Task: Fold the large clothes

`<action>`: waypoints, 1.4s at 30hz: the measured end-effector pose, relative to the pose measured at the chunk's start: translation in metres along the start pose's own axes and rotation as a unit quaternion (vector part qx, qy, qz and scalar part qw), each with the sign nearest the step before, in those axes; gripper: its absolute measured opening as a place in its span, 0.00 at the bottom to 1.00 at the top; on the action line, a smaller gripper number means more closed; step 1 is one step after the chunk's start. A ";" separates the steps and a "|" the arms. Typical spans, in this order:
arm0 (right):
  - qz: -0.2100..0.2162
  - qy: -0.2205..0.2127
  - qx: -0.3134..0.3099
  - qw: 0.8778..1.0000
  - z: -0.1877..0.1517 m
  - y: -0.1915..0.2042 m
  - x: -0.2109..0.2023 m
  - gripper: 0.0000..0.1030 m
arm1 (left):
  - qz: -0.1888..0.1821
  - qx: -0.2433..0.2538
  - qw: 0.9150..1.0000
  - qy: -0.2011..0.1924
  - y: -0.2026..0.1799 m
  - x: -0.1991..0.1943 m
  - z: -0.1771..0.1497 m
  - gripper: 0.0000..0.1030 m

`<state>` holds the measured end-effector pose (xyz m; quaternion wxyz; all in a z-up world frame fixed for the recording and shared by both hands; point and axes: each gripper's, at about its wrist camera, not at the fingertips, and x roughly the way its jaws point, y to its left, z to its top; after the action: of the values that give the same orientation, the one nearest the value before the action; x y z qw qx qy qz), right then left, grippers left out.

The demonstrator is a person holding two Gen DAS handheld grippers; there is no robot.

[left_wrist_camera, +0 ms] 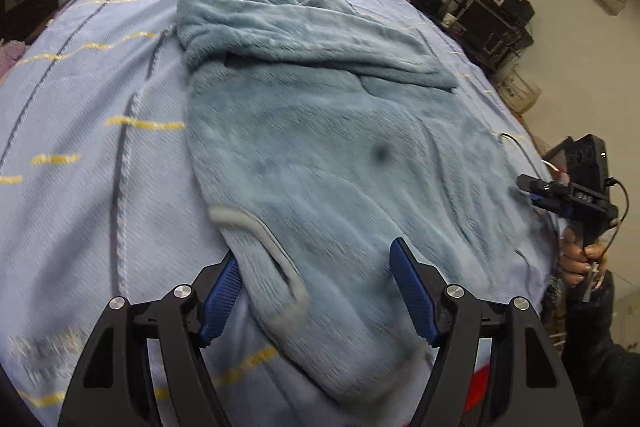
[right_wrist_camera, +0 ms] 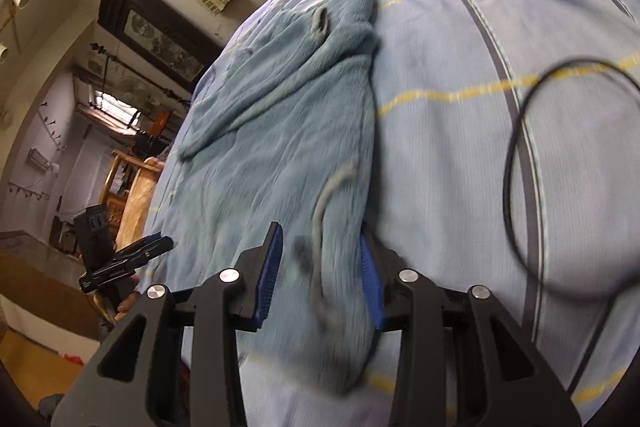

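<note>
While both claws hang over the near hem with nothing pinched, the main risk is a poor first bite. The left claw (left_wrist_camera: 316, 291) stands wide, its blue pads (left_wrist_camera: 412, 291) apart on either side of a grey-trimmed cuff (left_wrist_camera: 276, 255), above the fleece rather than pressing on it as far as I can judge. The right claw (right_wrist_camera: 320, 273) stands narrower, still parted, with a grey cord (right_wrist_camera: 320, 211) and a strip of fleece lying between its pads; I see no squeeze on the cloth there either. The blue fleece garment (left_wrist_camera: 320, 131) lies spread on the striped bedsheet (left_wrist_camera: 88, 115), running away from the claws toward the far end of the bed, its upper part already bunched and folded over itself. If either claw closes on the trim or the cord alone, I judge the thick pile could slide out once lifted, and that side would sag. If the pads reach too deep, they may catch the sheet along with the fleece and drag it up into the fold. Unequal grips at the two corners would likely skew the fold line, and the rumpled far portion could wrinkle further under a layer laid over it. Both views are blurred near the pads, so the exact contact is uncertain. A loose black cable (right_wrist_camera: 516, 163) loops over the sheet just beside the right claw and could snag on it.
</note>
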<state>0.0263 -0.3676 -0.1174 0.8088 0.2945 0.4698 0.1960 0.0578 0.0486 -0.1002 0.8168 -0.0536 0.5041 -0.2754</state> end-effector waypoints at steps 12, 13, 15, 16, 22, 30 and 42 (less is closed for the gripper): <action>-0.001 0.006 -0.036 0.999 -0.030 0.007 -0.005 0.19 | 0.003 -0.007 1.000 -0.007 -0.004 0.008 0.003 0.15; -0.003 0.006 -0.038 0.999 -0.031 0.007 -0.003 0.14 | 0.000 -0.011 1.000 -0.015 -0.001 0.002 0.003 0.14; -0.002 -0.001 -0.042 0.999 -0.033 0.009 -0.004 0.12 | 0.005 -0.011 0.999 -0.034 0.000 -0.010 0.003 0.12; 0.001 -0.005 -0.046 0.999 -0.033 0.009 -0.006 0.11 | 0.004 -0.010 0.999 -0.050 0.001 -0.021 0.003 0.12; 0.051 -0.024 -0.044 0.997 -0.036 0.022 -0.028 0.11 | 0.004 -0.011 0.996 -0.093 0.002 -0.056 0.009 0.12; 0.111 -0.043 -0.018 0.993 -0.003 0.031 -0.036 0.10 | 0.010 -0.011 0.993 -0.115 -0.003 -0.067 0.057 0.12; 0.107 -0.117 0.000 0.987 0.108 0.057 -0.026 0.11 | 0.068 -0.038 0.986 -0.144 0.018 -0.047 0.164 0.12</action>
<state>0.1066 -0.3717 -0.0216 0.8328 0.3638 0.3373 0.2458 0.1891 0.0564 0.0098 0.8953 -0.0889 0.3934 -0.1890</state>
